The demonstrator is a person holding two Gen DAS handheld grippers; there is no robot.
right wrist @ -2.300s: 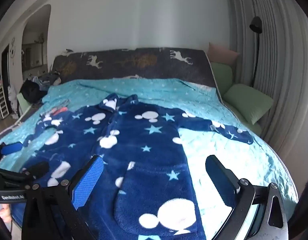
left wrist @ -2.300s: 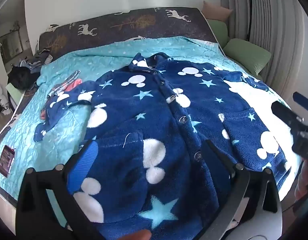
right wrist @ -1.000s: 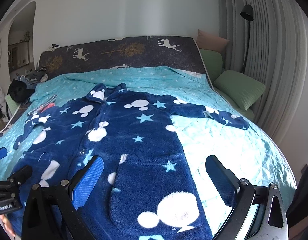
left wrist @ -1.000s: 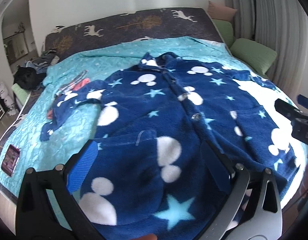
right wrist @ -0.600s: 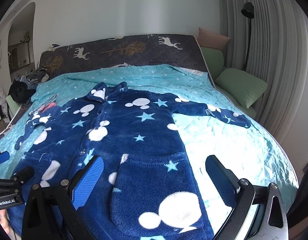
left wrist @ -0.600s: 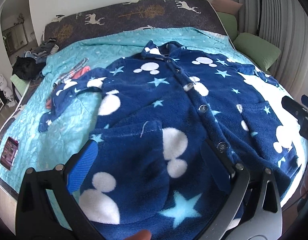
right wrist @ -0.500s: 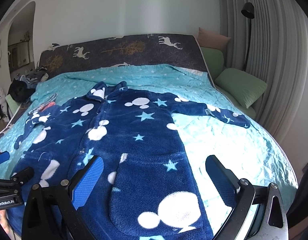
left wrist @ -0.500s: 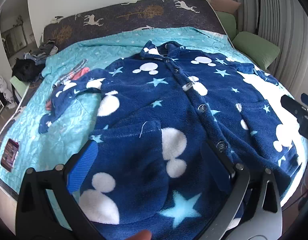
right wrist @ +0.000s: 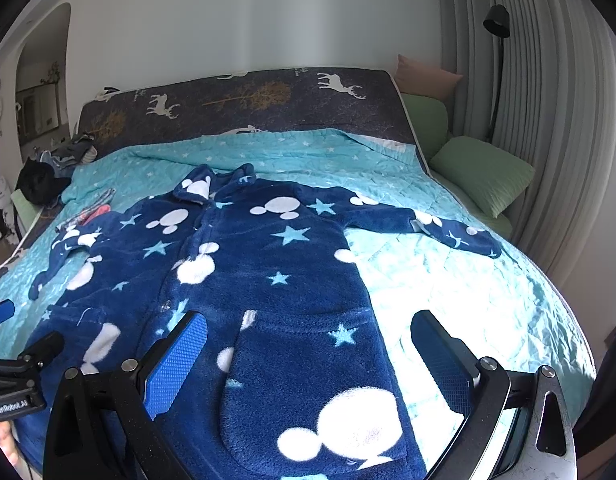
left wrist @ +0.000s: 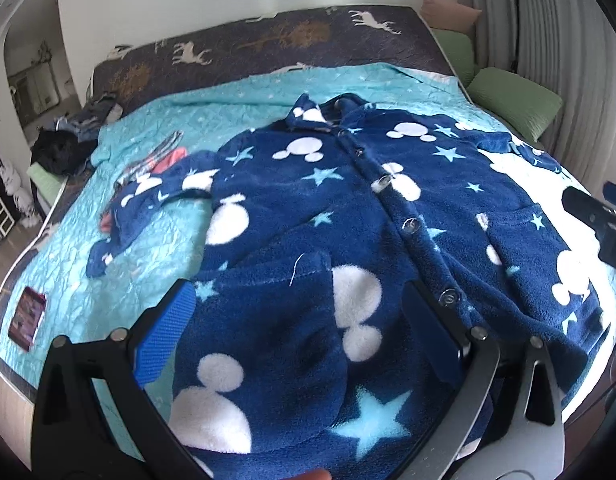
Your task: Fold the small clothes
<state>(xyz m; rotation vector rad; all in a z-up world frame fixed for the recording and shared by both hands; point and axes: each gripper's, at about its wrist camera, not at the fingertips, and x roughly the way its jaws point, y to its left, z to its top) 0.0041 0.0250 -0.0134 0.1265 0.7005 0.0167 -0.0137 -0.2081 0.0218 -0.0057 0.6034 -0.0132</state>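
Fleece robe (left wrist: pixel 308 216) in navy with white mouse heads and pale stars is laid flat, front up, on the bed's teal quilt (left wrist: pixel 212 108). Its long axis runs from the headboard (right wrist: pixel 244 100) end down toward the cameras: collar nearest the headboard, hem closest to us. Button strip goes down the middle, sleeves stick out to either side, the right one reaching toward the green pillow (right wrist: pixel 484 174). Left gripper (left wrist: pixel 296 344) hovers over the hem end, jaws wide, nothing between them. Right gripper (right wrist: pixel 312 364) is over the pocket on the side away from the headboard, jaws wide too, empty.
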